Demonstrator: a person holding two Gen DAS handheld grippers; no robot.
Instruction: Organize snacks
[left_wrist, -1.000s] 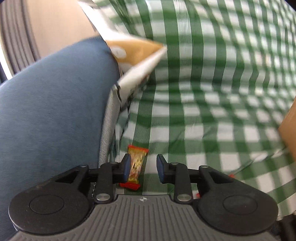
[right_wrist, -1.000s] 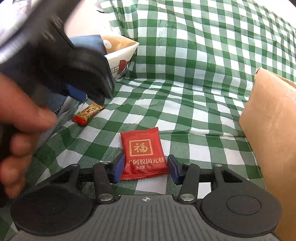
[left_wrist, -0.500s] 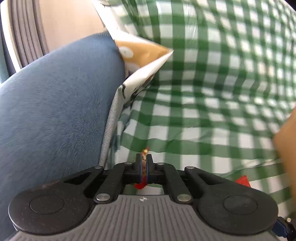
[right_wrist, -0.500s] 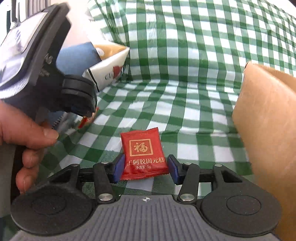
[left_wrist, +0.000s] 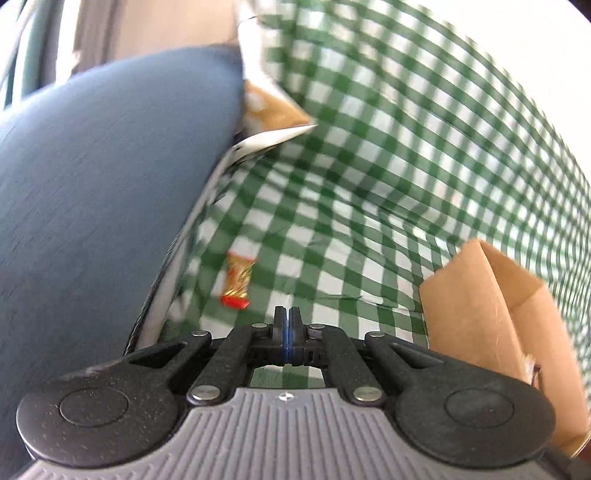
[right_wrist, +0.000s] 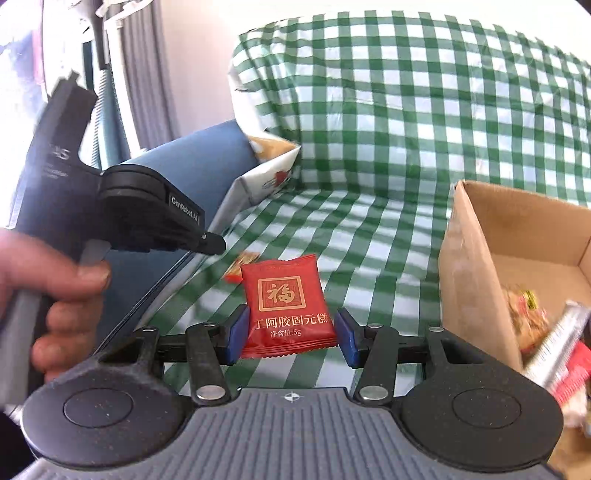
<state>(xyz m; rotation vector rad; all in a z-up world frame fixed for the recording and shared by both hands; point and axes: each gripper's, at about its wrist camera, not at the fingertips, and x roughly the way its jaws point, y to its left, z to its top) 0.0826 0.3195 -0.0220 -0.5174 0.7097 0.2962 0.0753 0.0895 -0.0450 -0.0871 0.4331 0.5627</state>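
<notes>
The glossy red foil snack packet (right_wrist: 289, 308) contrasts with the matt brown cardboard box (right_wrist: 476, 258). A smooth green-and-white checked cloth (right_wrist: 406, 122) lies beside a matt blue fabric cushion (left_wrist: 103, 192).

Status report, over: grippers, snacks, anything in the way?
Left gripper: jaws shut, empty. Gold candy loose on checked cloth. Right gripper: jaws clamped on red packet. Cardboard box open at right, nothing blocking.

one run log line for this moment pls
left tool shut, empty | gold candy loose on cloth | right tool holds red packet | cardboard box nearby, snacks inside
</notes>
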